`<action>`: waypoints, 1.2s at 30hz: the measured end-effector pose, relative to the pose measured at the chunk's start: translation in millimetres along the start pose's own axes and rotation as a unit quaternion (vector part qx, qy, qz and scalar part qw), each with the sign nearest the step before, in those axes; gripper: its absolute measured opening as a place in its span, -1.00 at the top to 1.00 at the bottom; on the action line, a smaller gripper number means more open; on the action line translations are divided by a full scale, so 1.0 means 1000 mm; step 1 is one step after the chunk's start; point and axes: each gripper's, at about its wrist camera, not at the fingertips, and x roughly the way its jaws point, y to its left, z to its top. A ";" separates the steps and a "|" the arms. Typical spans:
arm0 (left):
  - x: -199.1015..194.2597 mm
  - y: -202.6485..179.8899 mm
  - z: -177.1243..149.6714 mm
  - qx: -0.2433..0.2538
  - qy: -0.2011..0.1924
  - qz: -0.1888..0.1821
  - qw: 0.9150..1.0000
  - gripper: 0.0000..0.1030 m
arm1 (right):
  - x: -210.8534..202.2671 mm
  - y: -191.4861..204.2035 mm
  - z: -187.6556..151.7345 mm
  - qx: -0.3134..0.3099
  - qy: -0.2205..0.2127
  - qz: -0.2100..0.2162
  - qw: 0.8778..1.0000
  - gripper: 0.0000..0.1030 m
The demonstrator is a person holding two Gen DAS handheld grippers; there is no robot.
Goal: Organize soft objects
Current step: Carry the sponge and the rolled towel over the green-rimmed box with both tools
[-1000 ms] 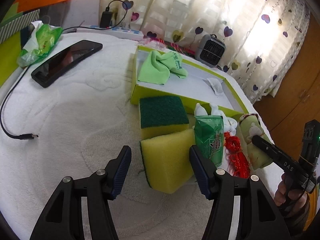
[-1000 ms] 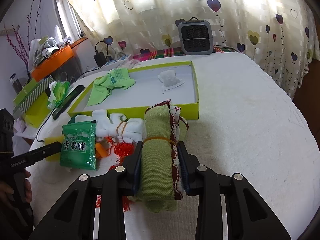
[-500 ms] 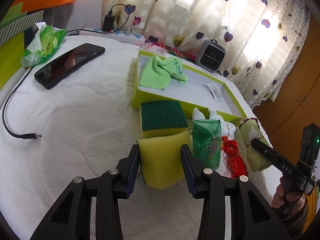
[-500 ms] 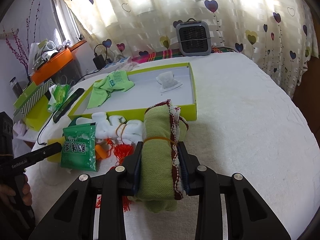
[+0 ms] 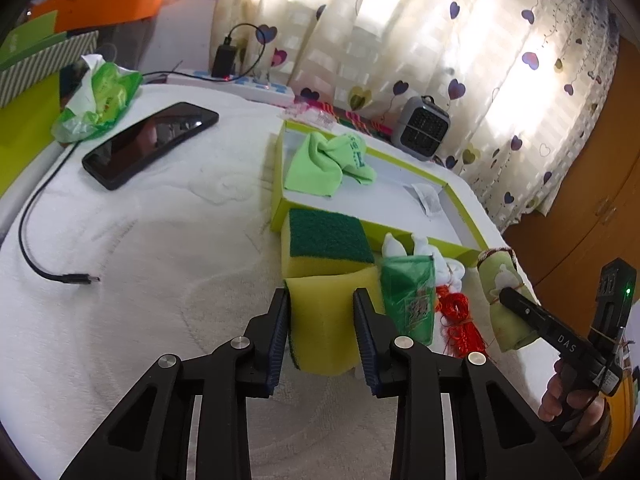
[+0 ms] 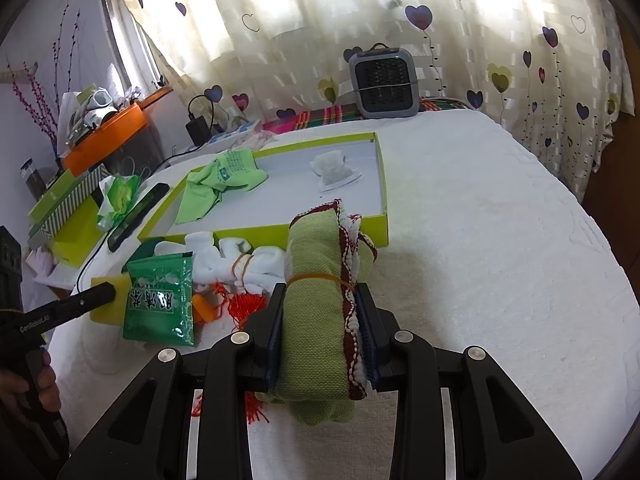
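Left claw jaws just closing, pads now squeezing yellow sponge. Right claw clamped on rolled green cloth, beside lime-green box.

White letters "DAS" run along the black finger of the right gripper, seen from the left wrist, and "GenRobot.AI" sits on the left gripper in the right wrist view. The green packet carries large Chinese characters, and the green cloth has print too small to read.
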 end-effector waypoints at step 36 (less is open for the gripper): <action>-0.036 -0.004 0.016 0.016 -0.024 -0.012 1.000 0.40 | -0.020 0.006 0.014 -0.018 -0.027 0.014 0.999 0.35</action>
